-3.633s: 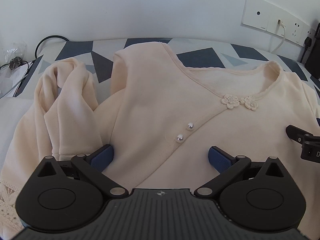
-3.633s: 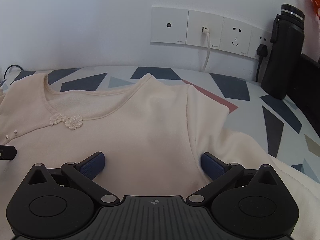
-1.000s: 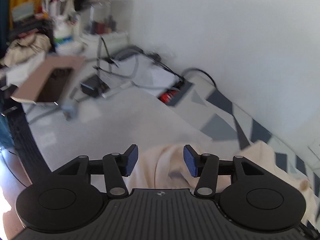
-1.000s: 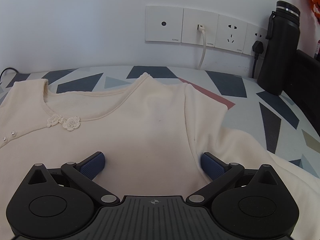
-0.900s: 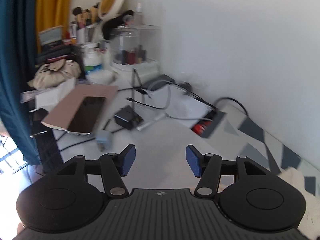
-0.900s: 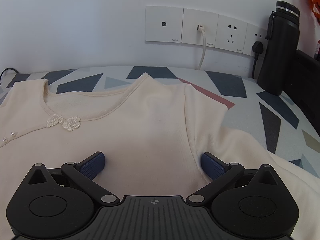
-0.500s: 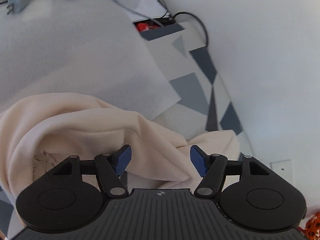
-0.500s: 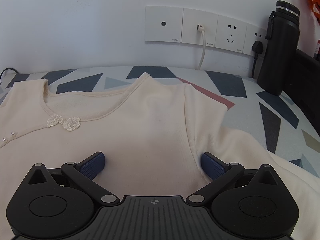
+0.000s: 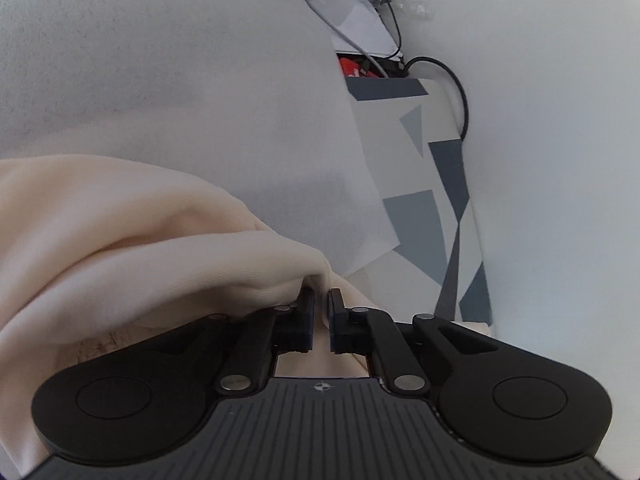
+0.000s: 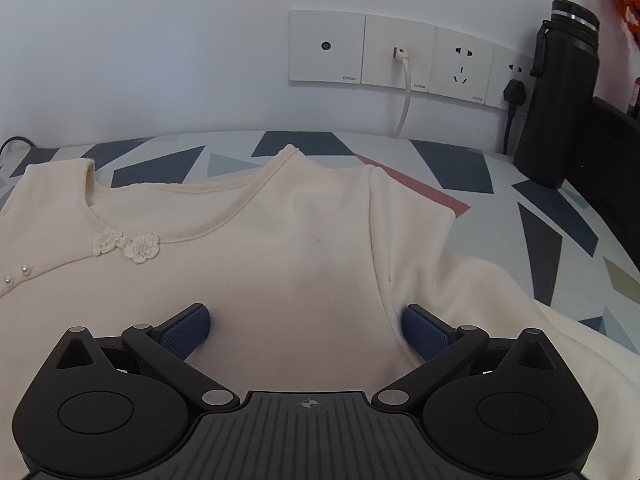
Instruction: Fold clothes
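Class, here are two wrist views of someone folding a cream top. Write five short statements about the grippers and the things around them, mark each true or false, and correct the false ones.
1. The left gripper is shut on a fold of the cream top. True.
2. The right gripper is clamped on the collar. False: its jaws are wide open, over the chest of the top.
3. A white cable is plugged into the wall panel. True.
4. The black bottle lies on its side. False: it stands upright by the wall.
5. Two fabric flowers sit at the neckline. True.
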The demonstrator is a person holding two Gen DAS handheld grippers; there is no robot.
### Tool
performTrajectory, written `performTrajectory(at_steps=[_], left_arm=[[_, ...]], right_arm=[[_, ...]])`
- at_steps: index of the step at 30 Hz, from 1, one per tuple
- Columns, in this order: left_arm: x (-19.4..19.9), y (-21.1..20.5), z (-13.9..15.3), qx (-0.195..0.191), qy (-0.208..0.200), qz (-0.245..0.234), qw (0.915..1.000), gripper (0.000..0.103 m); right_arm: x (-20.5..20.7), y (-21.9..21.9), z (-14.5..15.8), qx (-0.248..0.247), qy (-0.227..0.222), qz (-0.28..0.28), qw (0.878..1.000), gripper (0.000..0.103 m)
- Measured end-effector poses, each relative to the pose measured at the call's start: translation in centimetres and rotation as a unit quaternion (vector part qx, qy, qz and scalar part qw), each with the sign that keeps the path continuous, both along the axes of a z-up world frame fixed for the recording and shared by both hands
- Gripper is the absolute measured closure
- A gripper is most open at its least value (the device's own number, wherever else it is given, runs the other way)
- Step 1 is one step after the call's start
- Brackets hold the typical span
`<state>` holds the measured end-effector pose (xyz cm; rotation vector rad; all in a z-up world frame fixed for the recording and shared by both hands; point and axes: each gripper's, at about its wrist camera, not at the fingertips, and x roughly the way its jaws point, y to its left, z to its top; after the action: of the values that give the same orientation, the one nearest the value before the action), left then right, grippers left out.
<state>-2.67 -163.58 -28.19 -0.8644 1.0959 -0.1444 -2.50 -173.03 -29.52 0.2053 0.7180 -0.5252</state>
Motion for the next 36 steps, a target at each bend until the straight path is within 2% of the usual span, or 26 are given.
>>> performTrajectory(at_steps=[3, 5, 7, 10, 11, 12, 14, 15, 19, 21, 22, 23, 25, 27, 29, 30, 33, 35, 36], left_arm=[[0.8, 0.5, 2.7, 0.003, -0.081, -0.018, 0.9966, 0.097], [0.9, 0.3, 5.3, 0.009, -0.141, -0.043, 0.9890, 0.097], [0.4, -0.1, 8.0, 0.006, -0.203, -0.072, 0.9766, 0.097], [-2.9, -0.2, 10.3, 0.020, -0.306, -0.121, 0.9439, 0.097], [-3.8, -0.3, 10.0, 0.030, -0.309, -0.131, 0.9415, 0.097], [-4.3, -0.1, 9.1, 0.038, -0.282, -0.131, 0.9498, 0.097], [-5.1, 0.9, 6.5, 0.052, -0.201, -0.117, 0.9711, 0.097], [-5.2, 1.3, 5.5, 0.058, -0.170, -0.111, 0.9775, 0.097], [-5.5, 2.8, 2.5, 0.069, -0.075, -0.092, 0.9905, 0.096], [-5.7, 3.5, 1.1, 0.075, -0.028, -0.082, 0.9934, 0.088], [-5.6, 3.4, 1.0, 0.072, -0.025, -0.083, 0.9937, 0.073], [-5.3, 3.1, 1.5, 0.066, -0.037, -0.087, 0.9934, 0.050], [-4.8, 2.2, 2.7, 0.045, -0.075, -0.095, 0.9916, 0.031], [-4.2, 1.1, 3.9, 0.033, -0.112, -0.107, 0.9874, 0.025], [-3.4, 0.1, 4.8, 0.035, -0.139, -0.115, 0.9829, 0.013], [-3.0, -0.4, 4.9, 0.042, -0.148, -0.108, 0.9821, 0.012], [-1.7, -1.6, 4.1, 0.094, -0.161, -0.068, 0.9801, 0.012], [-0.8, -2.3, 3.2, 0.133, -0.149, -0.073, 0.9771, 0.011], [-0.5, -2.3, 2.8, 0.134, -0.143, -0.077, 0.9776, 0.011]], right_arm=[[0.0, 0.0, 0.0, 0.000, -0.002, -0.001, 1.000, 0.001], [0.0, 0.0, 0.0, 0.000, -0.003, -0.003, 1.000, 0.001], [0.0, 0.0, 0.0, -0.001, -0.003, -0.003, 1.000, 0.001], [0.0, -0.1, 0.0, -0.001, -0.004, -0.003, 1.000, 0.001], [0.0, -0.1, 0.0, -0.001, -0.004, -0.003, 1.000, 0.001], [0.0, -0.1, 0.0, -0.001, -0.004, -0.003, 1.000, 0.001], [0.0, -0.1, -0.1, 0.000, -0.004, -0.003, 1.000, 0.001], [-0.1, -0.1, -0.1, 0.000, -0.004, -0.003, 1.000, 0.001], [-0.1, 0.0, -0.1, 0.000, -0.003, -0.004, 1.000, 0.001], [0.2, -0.1, 0.1, 0.006, 0.008, -0.006, 1.000, 0.001], [0.4, -0.2, 0.2, 0.010, 0.015, -0.007, 1.000, 0.001], [0.7, -0.3, 0.4, 0.017, 0.024, -0.008, 1.000, 0.001], [1.5, -0.5, 1.1, 0.035, 0.038, 0.000, 0.999, 0.001], [2.2, -0.5, 2.5, 0.054, 0.013, 0.024, 0.998, 0.001], [3.5, -0.4, 3.8, 0.068, -0.016, 0.045, 0.997, 0.001], [4.9, -0.2, 4.1, 0.082, -0.019, 0.061, 0.995, 0.001], [9.1, 0.3, 4.9, 0.122, -0.028, 0.109, 0.986, 0.001], [11.9, 0.6, 5.4, 0.149, -0.033, 0.140, 0.978, 0.002], [13.3, 0.8, 5.7, 0.163, -0.036, 0.156, 0.974, 0.006]])
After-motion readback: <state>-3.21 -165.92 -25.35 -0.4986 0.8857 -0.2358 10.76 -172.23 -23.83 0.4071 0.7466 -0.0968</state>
